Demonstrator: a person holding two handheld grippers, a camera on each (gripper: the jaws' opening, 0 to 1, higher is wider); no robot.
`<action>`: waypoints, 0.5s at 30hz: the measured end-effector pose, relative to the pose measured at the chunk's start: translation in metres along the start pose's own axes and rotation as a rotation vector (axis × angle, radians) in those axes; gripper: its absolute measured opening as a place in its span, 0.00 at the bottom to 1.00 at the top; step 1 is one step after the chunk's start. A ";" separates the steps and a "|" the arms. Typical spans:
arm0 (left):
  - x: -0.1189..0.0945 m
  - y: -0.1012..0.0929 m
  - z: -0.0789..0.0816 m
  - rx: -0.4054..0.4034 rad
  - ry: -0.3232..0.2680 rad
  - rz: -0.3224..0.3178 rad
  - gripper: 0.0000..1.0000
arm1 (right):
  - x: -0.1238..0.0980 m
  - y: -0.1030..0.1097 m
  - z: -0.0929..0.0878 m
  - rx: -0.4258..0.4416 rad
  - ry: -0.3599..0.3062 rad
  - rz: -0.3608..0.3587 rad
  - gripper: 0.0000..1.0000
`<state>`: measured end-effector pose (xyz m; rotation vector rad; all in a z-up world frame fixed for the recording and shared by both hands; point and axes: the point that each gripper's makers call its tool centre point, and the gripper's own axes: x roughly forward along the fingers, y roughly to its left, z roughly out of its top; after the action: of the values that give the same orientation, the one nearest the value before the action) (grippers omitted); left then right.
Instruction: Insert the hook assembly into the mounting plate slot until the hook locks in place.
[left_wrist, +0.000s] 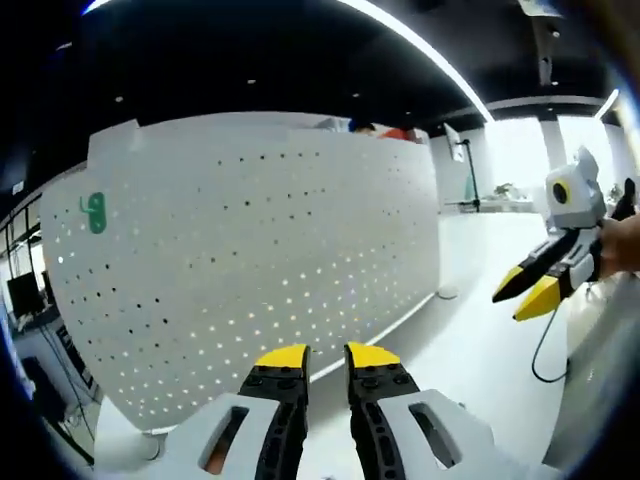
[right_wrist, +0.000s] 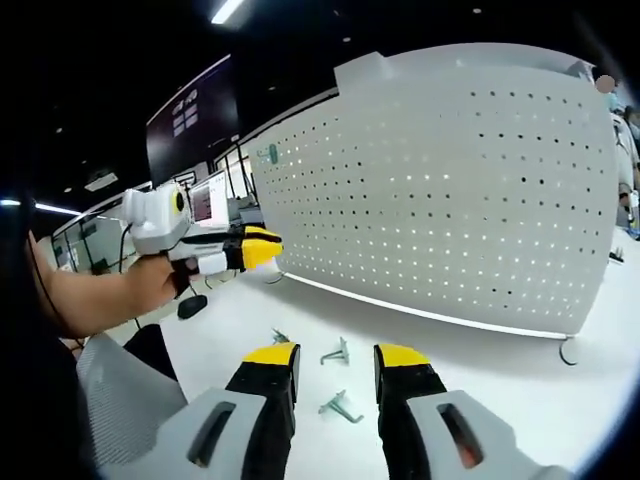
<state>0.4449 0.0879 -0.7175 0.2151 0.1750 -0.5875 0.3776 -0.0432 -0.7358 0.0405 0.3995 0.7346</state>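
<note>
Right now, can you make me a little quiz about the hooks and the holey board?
1. True or false: the right gripper is holding a hook.
2. How many loose hooks lie on the table? A one, B three, C six.
3. What green thing is already on the pegboard?

Key: 1 false, its jaws are open and empty. 2 B. 3 a green hook near the top corner.

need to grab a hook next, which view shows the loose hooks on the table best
The right gripper view. Loose green hooks lie on the white table just ahead of the open right gripper. The left gripper view shows the pegboard with one green hook mounted on it.
</note>
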 end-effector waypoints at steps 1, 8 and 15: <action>0.002 -0.006 -0.003 0.004 0.011 -0.017 0.14 | 0.000 0.000 0.000 0.000 0.000 -0.001 0.28; 0.013 -0.042 -0.025 -0.024 0.077 -0.114 0.14 | -0.002 -0.001 0.000 0.001 -0.002 -0.005 0.28; 0.023 -0.076 -0.052 -0.046 0.159 -0.188 0.15 | -0.003 0.000 0.000 0.002 -0.004 -0.005 0.28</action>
<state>0.4153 0.0269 -0.7846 0.2020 0.3647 -0.7525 0.3760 -0.0454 -0.7347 0.0429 0.3962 0.7287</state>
